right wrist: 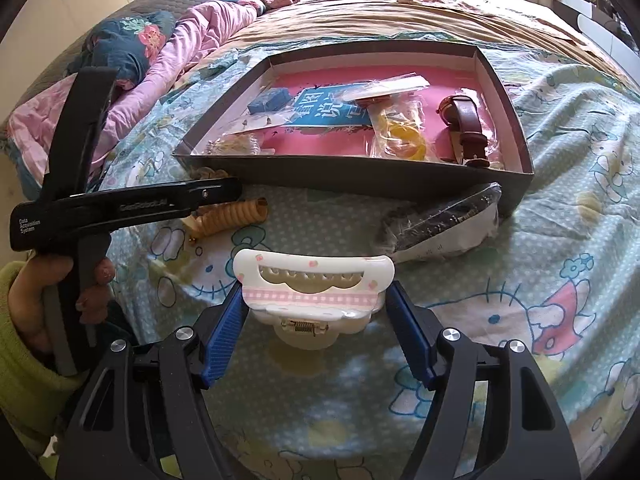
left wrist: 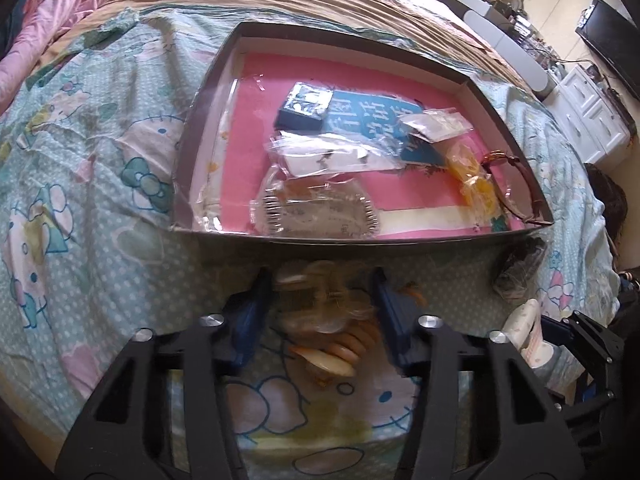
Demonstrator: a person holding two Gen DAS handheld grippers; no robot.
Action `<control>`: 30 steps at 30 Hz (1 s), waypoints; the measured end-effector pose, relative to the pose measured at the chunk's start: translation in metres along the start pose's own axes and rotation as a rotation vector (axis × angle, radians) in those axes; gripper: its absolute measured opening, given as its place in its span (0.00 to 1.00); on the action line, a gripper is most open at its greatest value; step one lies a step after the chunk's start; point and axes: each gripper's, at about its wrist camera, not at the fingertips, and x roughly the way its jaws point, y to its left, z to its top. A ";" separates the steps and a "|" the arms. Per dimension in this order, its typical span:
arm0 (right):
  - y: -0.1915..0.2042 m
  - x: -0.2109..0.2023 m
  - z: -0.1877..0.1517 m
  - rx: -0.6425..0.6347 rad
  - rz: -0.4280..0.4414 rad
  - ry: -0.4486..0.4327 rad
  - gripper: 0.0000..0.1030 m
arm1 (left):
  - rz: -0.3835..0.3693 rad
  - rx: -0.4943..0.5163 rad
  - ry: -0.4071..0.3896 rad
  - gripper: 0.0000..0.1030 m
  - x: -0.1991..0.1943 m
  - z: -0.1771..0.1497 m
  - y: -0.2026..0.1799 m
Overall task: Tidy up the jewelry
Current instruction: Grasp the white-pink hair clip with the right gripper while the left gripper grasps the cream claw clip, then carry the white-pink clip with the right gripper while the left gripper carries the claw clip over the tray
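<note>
While the right gripper (right wrist: 316, 304) clamps the white-and-pink plastic hair claw (right wrist: 314, 286) just before the grey cardboard box (right wrist: 360, 178), the left gripper (left wrist: 322, 300) straddles a blurred bagged orange coil (left wrist: 332, 332), grip unclear.

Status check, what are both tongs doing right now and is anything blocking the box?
Left tongs around a bagged orange hair tie. Right tongs gripping the white hair claw. Gray box ahead; path clear.
</note>
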 end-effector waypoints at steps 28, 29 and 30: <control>0.014 -0.036 0.066 -0.068 0.027 -0.193 0.67 | 0.070 -0.021 -0.188 0.40 -0.075 0.022 0.016; 0.013 -0.037 0.069 -0.067 0.025 -0.199 0.67 | 0.071 -0.020 -0.189 0.40 -0.076 0.023 0.016; 0.011 -0.038 0.072 -0.064 0.021 -0.206 0.67 | 0.071 -0.018 -0.191 0.40 -0.076 0.025 0.014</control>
